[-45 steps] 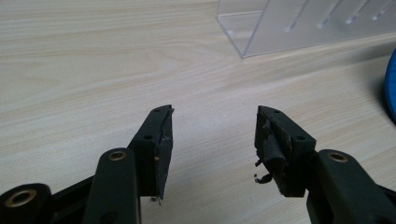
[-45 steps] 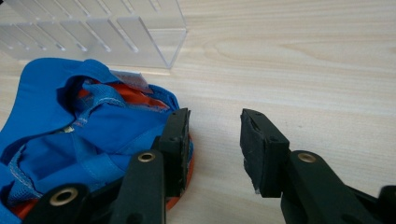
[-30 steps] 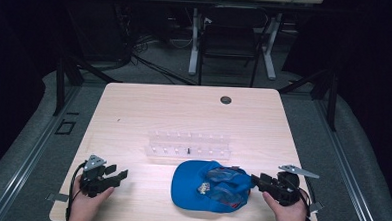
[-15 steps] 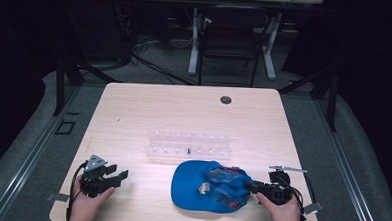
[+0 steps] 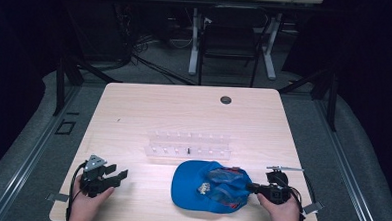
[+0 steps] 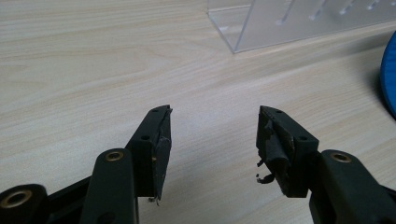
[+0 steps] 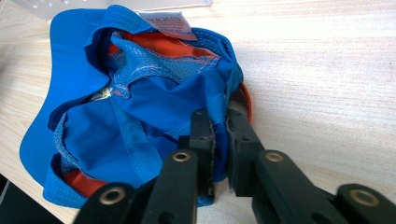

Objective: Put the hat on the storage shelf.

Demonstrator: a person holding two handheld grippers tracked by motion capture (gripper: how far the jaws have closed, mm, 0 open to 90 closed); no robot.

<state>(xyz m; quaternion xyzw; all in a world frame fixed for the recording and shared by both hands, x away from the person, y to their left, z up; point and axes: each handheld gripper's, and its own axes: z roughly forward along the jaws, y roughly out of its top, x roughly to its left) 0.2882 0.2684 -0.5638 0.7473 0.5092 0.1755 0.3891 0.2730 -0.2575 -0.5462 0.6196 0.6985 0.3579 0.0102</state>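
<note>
Overhead, a pale wood-grain tabletop (image 5: 184,115) with rounded corners fills the middle of the high view, with a small dark round grommet (image 5: 226,100) near its far edge. A clear plastic rack (image 5: 188,145), long and low with rows of small pegs or holes, lies across the centre. Just in front of it, near the tabletop's front edge, sits a bright blue cap (image 5: 208,186), upside down, made of soft stitched fabric with mesh panels, orange lining and a white sewn-in label (image 7: 168,22). Its flat brim points away from the right gripper.

The right gripper (image 5: 260,188) has moved in from the cap's right side since a second ago, when it sat apart from the cap with its jaws spread. Now, in the right gripper view, its black jaws are nearly together, pinching a fold of the cap's blue rim fabric between them. The person's right hand (image 5: 282,212) comes in from the bottom edge, holding the gripper low and pointed left across the tabletop.

The left gripper (image 5: 112,176) has stayed where it was, near the front left corner, well apart from the cap. In the left gripper view its jaws stand wide apart over bare wood, holding nothing; its rubber pads (image 6: 273,149) look worn and frayed. The left hand (image 5: 87,206) rests at the tabletop's edge.
</note>
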